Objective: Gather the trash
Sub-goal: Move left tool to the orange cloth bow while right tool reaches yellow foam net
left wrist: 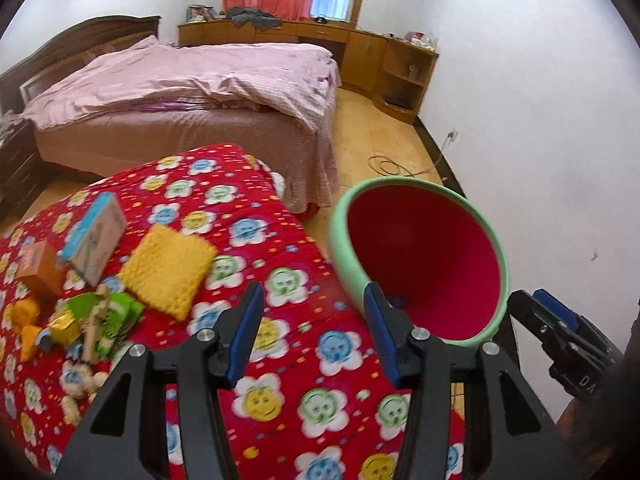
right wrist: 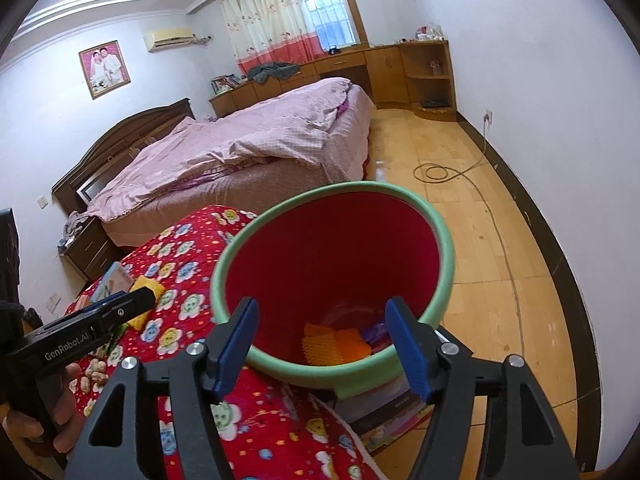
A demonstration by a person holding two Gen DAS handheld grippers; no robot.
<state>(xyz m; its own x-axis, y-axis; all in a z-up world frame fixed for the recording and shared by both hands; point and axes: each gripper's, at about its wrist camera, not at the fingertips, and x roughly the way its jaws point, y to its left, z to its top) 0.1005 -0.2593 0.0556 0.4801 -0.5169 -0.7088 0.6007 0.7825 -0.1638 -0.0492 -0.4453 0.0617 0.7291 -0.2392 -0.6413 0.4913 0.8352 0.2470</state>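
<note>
A red bin with a green rim point(right wrist: 434, 216) stands beside the red flowered blanket point(left wrist: 280, 360); it also shows in the left wrist view point(left wrist: 340, 236). Orange foam netting point(right wrist: 332, 344) and purple scraps lie inside it. On the blanket lie a yellow sponge-like pad point(left wrist: 168, 268), a blue-and-grey box point(left wrist: 94, 240), an orange box point(left wrist: 40, 268), green wrappers point(left wrist: 100, 320) and peanut shells point(right wrist: 94, 374). My left gripper point(left wrist: 314, 330) is open and empty above the blanket. My right gripper point(right wrist: 324, 348) is open and empty over the bin's near rim.
A bed with a pink duvet point(right wrist: 248, 148) stands behind. Wooden cabinets point(right wrist: 400, 68) line the far wall. A cable point(right wrist: 436, 172) coils on the wooden floor. Boxes point(right wrist: 384, 408) sit under the bin.
</note>
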